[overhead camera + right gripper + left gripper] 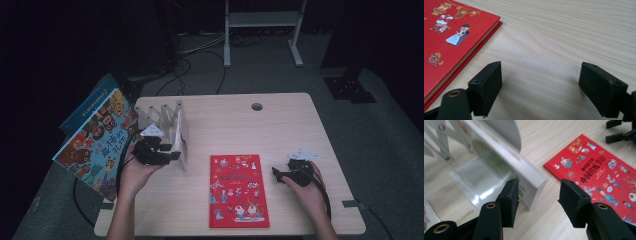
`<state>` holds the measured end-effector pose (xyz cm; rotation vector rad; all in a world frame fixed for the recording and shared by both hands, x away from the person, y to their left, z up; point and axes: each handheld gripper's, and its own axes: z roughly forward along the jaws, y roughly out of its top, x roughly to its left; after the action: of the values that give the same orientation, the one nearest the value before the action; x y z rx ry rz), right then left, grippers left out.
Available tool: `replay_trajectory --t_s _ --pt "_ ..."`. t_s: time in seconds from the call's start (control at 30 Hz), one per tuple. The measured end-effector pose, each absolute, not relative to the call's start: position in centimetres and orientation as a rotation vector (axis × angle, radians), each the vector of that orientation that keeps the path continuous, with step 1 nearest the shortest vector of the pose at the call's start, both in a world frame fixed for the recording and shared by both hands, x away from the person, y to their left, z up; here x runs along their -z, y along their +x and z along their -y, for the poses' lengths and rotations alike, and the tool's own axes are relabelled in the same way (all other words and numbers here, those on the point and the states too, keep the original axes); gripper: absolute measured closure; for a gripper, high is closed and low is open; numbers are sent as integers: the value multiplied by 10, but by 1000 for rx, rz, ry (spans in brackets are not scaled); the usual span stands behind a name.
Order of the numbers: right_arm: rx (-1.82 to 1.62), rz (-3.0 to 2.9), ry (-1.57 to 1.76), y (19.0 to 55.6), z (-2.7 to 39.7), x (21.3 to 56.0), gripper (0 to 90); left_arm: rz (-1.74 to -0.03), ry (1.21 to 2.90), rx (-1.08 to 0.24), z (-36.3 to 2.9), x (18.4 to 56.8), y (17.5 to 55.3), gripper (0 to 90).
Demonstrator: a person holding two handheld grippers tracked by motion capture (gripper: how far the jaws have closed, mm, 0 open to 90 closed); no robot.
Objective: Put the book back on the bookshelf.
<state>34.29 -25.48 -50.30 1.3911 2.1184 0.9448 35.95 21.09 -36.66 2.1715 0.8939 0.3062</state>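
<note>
Jaws of left gripper point(537, 200) stand apart w/ nothing pressed — a white book's point(524, 167) corner sits between them, upright in the rack point(165, 120). Right gripper point(540, 87) jaws wide over bare tabletop point(564, 32) — red book point(238, 190) just beside, flat.

Book point(238, 190) flat on table point(290, 125), front-center. Rack point(167, 125) w/ upright book point(182, 134) to its left. L gripper point(172, 152) by rack, R gripper point(276, 173) right of flat book.
</note>
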Motion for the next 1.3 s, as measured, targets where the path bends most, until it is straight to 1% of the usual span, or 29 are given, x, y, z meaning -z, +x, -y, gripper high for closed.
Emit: replay_trajectory --t_s 0.1,0.2,0.27,0.37,0.47,0.5,0.63,0.9,1.07,1.17,1.23,1.3 --pt "-936 -2113 1404 343 255 503 134 -864 2182 -317 -204 358 358 471" --pt "-933 -2116 1404 342 255 503 136 -822 2183 -317 -195 352 357 452" --pt "-933 -2121 1401 341 255 503 168 -799 2181 -315 -188 350 356 429" --pt "-919 -2139 1403 338 255 499 268 -746 2189 -305 -177 348 356 400" --pt "-923 -2149 1423 335 253 496 279 -707 2199 -286 -164 349 357 370" --pt "-942 -2145 1413 332 251 492 282 -701 2197 -281 -160 349 358 347" --pt "-960 -2153 1391 329 244 486 287 -640 2217 -259 -142 352 360 313" --pt "-984 -2213 1346 331 215 481 298 -545 2261 -205 -110 366 366 285" --pt "-993 -2270 1324 336 194 484 293 -515 2280 -185 -92 385 372 271" --pt "-989 -2297 1320 340 183 486 279 -506 2290 -191 -83 395 376 260" --pt "-1009 -2324 1346 342 179 487 251 -504 2276 -170 -79 403 381 255" --pt "-1019 -2331 1347 343 175 487 254 -511 2290 -159 -75 410 386 242"
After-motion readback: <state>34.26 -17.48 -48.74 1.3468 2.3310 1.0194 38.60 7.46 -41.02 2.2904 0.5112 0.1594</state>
